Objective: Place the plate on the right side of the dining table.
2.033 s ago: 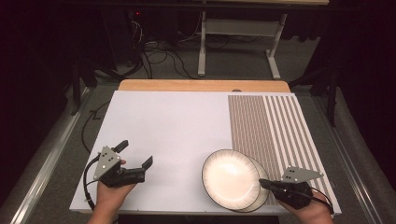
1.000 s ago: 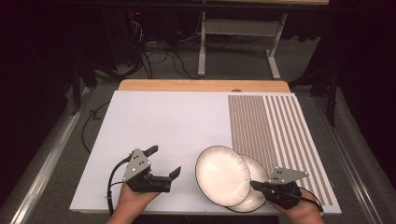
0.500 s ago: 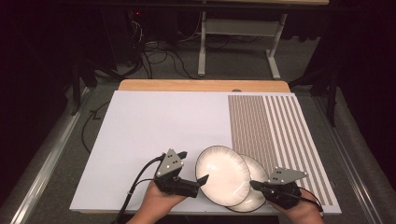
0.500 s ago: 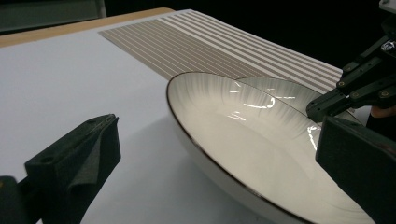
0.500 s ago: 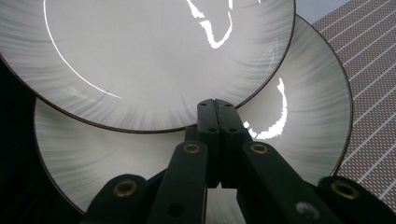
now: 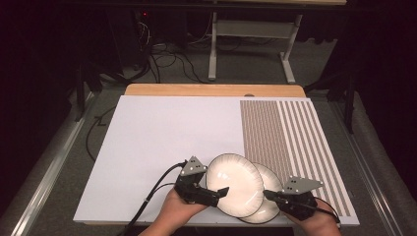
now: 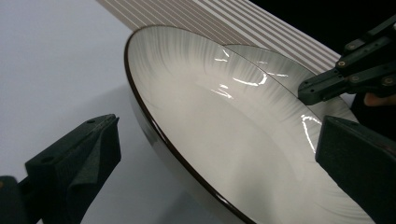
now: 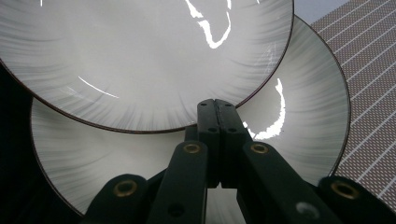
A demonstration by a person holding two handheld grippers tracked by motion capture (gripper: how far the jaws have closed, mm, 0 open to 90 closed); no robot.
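Note:
Two white plates with dark rims overlap near the table's front edge. The upper plate (image 6: 235, 183) (image 7: 210, 107) (image 8: 140, 56) leans tilted over the lower plate (image 6: 269, 209) (image 7: 280, 70) (image 8: 308, 107). My right gripper (image 6: 267, 193) (image 8: 215, 105) is shut with nothing between its jaws, its tips tucked under the upper plate's right rim and above the lower plate. My left gripper (image 6: 220, 194) (image 7: 215, 140) is open at the upper plate's left rim, one jaw on each side of the rim and not pressing on it.
The plates lie on a white mat (image 6: 167, 132) with a brown striped section (image 6: 285, 132) at its right. A wooden strip (image 6: 211, 90) runs along the far edge. Beyond the table are a dark floor, cables and a table frame (image 6: 251, 29).
My left gripper has moved right across the mat up to the upper plate's left rim. Earlier the upper plate was slid left and tilted up. The right gripper has held still.

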